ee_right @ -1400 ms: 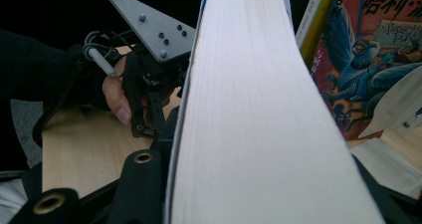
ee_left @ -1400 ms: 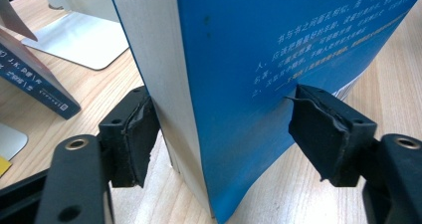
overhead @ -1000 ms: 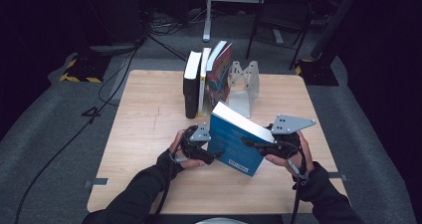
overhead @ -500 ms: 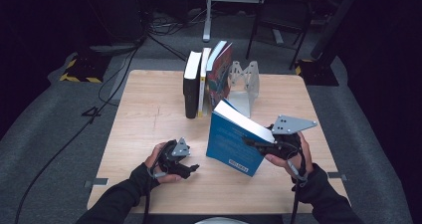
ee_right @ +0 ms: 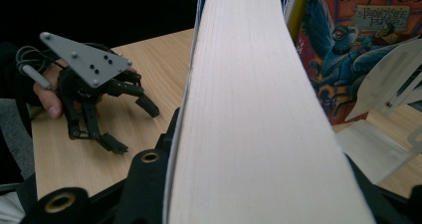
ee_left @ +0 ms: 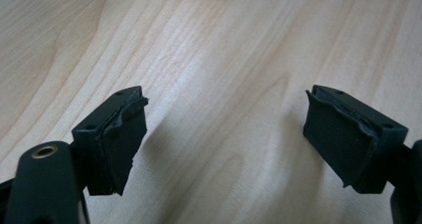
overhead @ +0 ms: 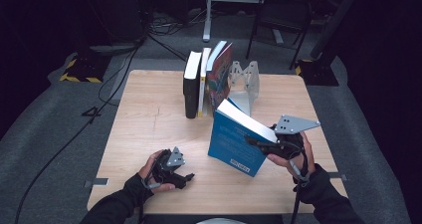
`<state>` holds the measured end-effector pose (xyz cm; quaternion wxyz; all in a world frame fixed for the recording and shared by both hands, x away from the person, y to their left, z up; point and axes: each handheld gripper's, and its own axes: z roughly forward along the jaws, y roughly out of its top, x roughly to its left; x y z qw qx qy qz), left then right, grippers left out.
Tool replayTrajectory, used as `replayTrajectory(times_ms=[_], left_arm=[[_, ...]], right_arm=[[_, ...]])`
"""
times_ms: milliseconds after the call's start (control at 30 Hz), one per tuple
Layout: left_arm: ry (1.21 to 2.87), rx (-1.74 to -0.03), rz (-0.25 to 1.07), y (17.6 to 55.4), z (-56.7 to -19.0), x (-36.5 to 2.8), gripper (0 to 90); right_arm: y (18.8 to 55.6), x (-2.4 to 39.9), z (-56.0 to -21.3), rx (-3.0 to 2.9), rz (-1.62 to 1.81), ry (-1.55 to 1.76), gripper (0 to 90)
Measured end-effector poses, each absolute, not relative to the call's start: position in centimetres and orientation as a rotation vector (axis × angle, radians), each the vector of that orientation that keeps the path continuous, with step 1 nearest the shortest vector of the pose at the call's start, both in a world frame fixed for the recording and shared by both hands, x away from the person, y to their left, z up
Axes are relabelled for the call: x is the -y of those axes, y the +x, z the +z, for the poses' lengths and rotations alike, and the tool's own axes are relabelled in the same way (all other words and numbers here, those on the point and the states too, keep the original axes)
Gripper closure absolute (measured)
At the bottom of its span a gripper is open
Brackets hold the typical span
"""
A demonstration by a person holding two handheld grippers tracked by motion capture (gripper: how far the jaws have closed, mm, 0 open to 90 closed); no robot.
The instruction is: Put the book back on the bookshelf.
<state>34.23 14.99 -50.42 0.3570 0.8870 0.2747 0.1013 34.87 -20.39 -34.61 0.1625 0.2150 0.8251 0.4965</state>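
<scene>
A thick blue book [overhead: 236, 144] stands tilted on the wooden table [overhead: 149, 114], one lower corner on the wood and its white page edge [ee_right: 259, 109] facing up and right. My right gripper [overhead: 260, 142] is shut on the book's right side, across its thickness. My left gripper [overhead: 185, 180] rests low near the table's front left, well apart from the book. Its jaws have just been opening and now stand wide, with only bare wood between the pads [ee_left: 119, 139]. The right gripper view also catches the left gripper [ee_right: 132, 125] beyond the book.
Three upright books [overhead: 204, 79] stand in a row at the table's back middle, the rightmost leaning with a colourful cover [ee_right: 348, 50]. A white metal bookend [overhead: 246, 82] stands just right of them. Dark floor and cables surround the table.
My left gripper has come off the blue book, moved left and toward the front edge, and sunk close to the table. The right gripper keeps the book tilted in place.
</scene>
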Motion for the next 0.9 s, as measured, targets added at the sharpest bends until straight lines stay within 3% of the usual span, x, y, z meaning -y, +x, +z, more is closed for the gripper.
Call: replayTrajectory(times_ms=[467, 900], left_arm=[[2.291, -0.709, 0.263, 34.5, -50.4, -15.0, 15.1], [2.299, -0.679, 0.250, 34.8, -50.4, -15.3, 14.9]], right_arm=[[35.2, 21.3, -34.2, -2.323, 1.401, 0.679, 59.5], [38.0, 20.0, -31.6, -2.314, 1.286, 0.733, 59.8]])
